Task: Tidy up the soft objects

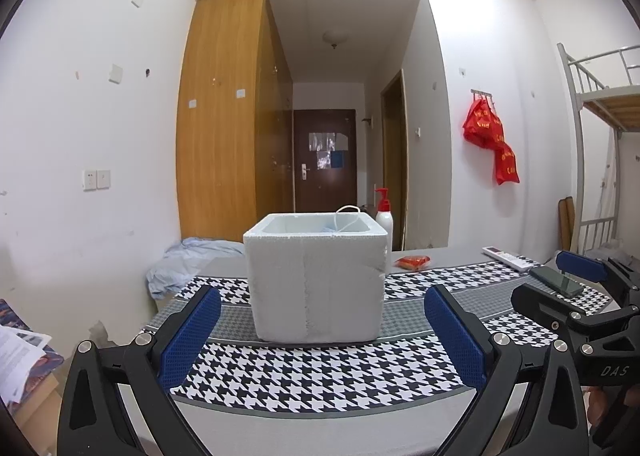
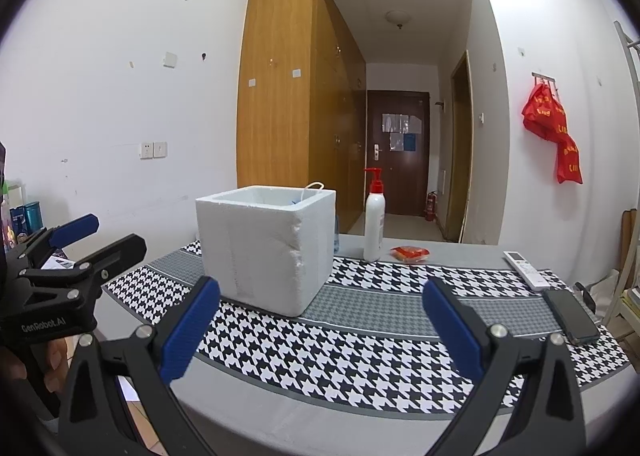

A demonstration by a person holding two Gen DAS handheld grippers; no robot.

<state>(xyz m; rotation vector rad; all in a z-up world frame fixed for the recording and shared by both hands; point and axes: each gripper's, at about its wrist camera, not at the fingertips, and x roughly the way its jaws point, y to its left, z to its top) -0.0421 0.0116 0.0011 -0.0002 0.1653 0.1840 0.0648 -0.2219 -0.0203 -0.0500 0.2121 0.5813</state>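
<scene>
Both claws, left claw (image 1: 322, 332) and right claw (image 2: 320, 330), are wide open and hold nothing, so I think one should reach slowly for the small red packet (image 2: 410, 254) and drop it softly into the white foam box (image 1: 316, 276).

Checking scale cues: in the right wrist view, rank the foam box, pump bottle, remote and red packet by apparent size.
1. Foam box, largest and also nearest.
2. Pump bottle.
3. Remote, though foreshortening makes this unsure against the bottle.
4. Red packet, smallest.

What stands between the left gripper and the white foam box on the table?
Nothing visible. The left gripper is open and empty, and the foam box stands straight ahead of it; only bare houndstooth cloth lies between them. The pump bottle stands behind the box.
</scene>
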